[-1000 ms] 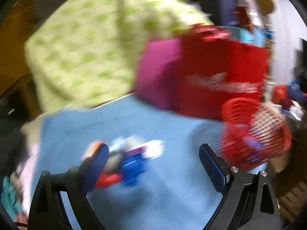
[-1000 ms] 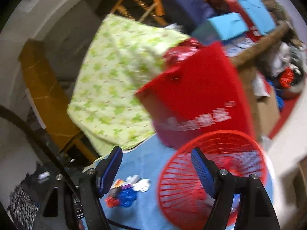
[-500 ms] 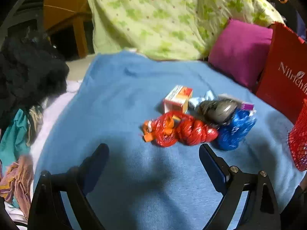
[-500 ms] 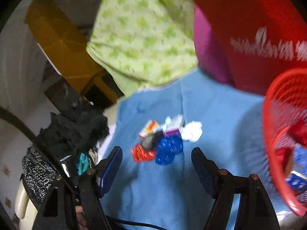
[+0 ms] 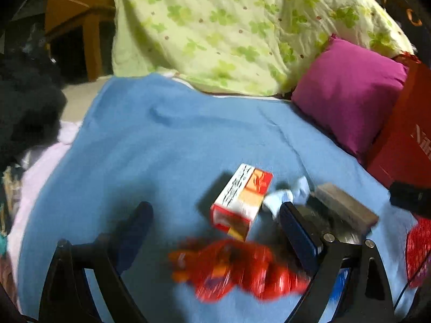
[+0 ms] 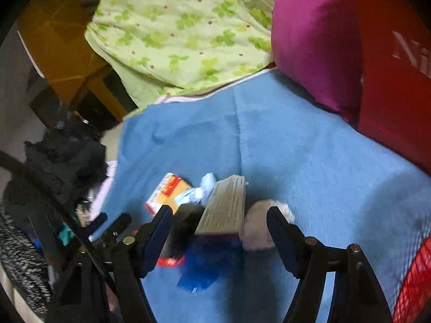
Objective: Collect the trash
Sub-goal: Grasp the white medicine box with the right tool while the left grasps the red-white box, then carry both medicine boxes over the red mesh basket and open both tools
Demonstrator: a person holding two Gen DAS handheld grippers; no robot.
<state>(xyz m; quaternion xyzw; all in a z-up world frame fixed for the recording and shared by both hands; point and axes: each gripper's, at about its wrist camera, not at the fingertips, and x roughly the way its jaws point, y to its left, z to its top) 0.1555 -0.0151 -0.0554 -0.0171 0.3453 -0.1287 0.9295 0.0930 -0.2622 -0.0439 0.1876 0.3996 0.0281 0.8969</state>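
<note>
Now, through the left wrist camera, the left gripper [image 5: 215, 220] hangs over a blue blanket [image 5: 167, 145] with its jaws spread wide and nothing pressed between them. Between the 2 fingers, low in the frame, sits a red and white carton [image 5: 241, 199], tilted, and below it a blurred red mesh bag [image 5: 237, 266] near the bottom centre. Just right of the carton lies a crumpled pale blue wrapper [image 5: 291, 192], and right of that a long grey box [image 5: 346, 204] beside the right-hand finger. A magenta pillow [image 5: 347, 91] and a red bag [image 5: 406, 140] stand at the right edge, a green-patterned quilt [image 5: 229, 27] fills the top, and a strip of red basket [image 5: 417, 253] shows at the lower right.

Through the right wrist camera, the right gripper [image 6: 219, 226] has its jaws open moderately; they have just been closing a little, with the trash between them but not gripped. The long box [image 6: 225, 207] stands between the fingers, a white crumpled wad [image 6: 258, 223] touching its right side just inside the right-hand finger. The carton [image 6: 167, 192] and the pale wrapper [image 6: 202, 188] lie left of the box. A blurred blue wrapper [image 6: 204, 266] lies below it. The basket's red rim [image 6: 412, 282] shows at the lower right, and dark clothes [image 6: 62, 161] pile at the left.
</note>
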